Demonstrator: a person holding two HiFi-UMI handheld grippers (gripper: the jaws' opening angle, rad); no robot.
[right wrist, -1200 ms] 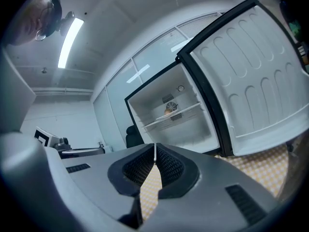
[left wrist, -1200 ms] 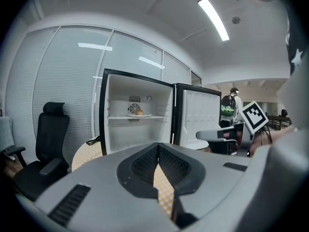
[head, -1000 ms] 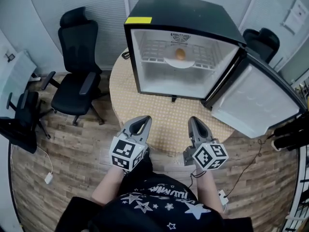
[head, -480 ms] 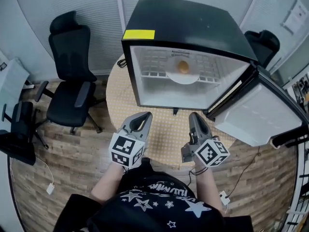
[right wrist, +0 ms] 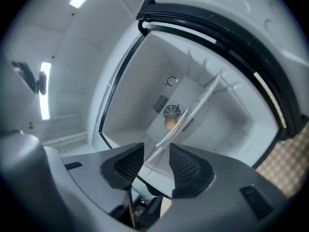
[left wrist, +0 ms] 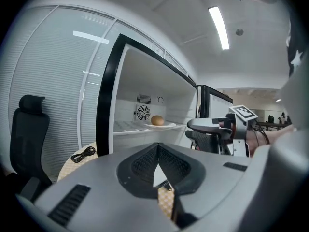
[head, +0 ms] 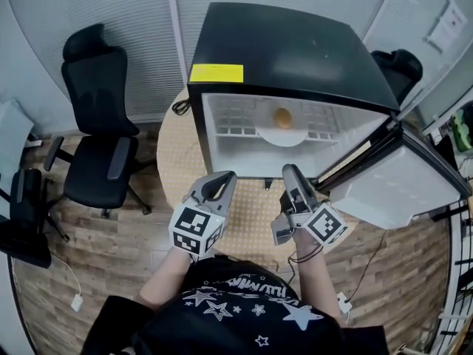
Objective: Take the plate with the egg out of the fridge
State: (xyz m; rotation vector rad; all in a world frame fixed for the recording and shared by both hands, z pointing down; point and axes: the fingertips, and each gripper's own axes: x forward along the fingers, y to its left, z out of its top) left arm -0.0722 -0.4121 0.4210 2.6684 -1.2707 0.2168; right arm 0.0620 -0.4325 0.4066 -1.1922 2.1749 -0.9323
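As the right gripper (head: 290, 173) opens its empty jaws, the left gripper (head: 225, 178) having its jaws together, reaching into the fridge (head: 295, 50) for the plate (head: 283, 132) seems next.

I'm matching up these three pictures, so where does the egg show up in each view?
Head view: egg upper centre, inside the open fridge.
Left gripper view: egg near the centre, above the shelf.
Right gripper view: egg near the centre, beside the slanting shelf edge.
Shared landmark: the fridge shelf beneath it.
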